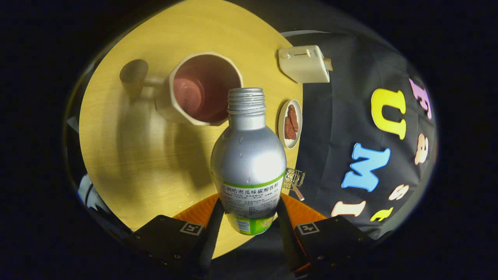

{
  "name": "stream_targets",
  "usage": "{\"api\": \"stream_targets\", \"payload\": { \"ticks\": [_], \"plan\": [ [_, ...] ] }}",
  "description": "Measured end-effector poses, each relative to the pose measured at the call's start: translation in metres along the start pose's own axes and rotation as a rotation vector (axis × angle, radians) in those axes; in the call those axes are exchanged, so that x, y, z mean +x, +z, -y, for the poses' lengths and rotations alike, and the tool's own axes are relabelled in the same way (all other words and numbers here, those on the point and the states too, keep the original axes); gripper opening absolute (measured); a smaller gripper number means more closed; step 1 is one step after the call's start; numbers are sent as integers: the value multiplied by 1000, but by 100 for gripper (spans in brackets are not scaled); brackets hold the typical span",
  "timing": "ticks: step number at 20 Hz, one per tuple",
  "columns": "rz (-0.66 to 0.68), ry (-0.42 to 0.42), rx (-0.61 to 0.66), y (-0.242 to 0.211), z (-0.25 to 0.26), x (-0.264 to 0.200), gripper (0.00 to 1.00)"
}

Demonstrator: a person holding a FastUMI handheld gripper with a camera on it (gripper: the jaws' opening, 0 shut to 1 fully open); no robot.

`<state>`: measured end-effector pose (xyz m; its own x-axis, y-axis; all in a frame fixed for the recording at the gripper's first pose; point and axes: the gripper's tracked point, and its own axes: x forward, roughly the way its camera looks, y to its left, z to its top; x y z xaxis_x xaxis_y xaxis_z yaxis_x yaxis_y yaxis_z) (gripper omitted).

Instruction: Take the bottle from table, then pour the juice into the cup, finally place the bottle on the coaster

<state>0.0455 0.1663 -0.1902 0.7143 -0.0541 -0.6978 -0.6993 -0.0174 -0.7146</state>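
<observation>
The gripper (249, 217) holds the bottle (248, 163) — both fingers press on its lower, labelled part, one on each side. The bottle is silver metal with a green-edged label, its cap off and its threaded neck open; what is inside it cannot be seen. Its mouth points toward the cup (202, 91), just short of the near rim. The cup is a pale, faceted mug with a handle, standing upright on the yellow wooden counter (128, 155); its inside looks reddish, and whether there is liquid in it is hard to tell. Beside the bottle's shoulder, near the counter's edge, lies a small white plate (290, 123) with brown pieces of food on it. Beyond the plate sits a white boxy toaster (304, 64). A small wire basket (293, 179) shows just beside the bottle's label.
</observation>
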Motion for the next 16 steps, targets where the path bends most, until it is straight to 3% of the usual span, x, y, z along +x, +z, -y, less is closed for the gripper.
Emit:
{"api": "stream_targets", "payload": {
  "ticks": [9, 16],
  "plan": [
    [104, 124, 495, -10, -20, 29, 72],
    [212, 184, 786, -6, -9, 47, 73]
  ]
}}
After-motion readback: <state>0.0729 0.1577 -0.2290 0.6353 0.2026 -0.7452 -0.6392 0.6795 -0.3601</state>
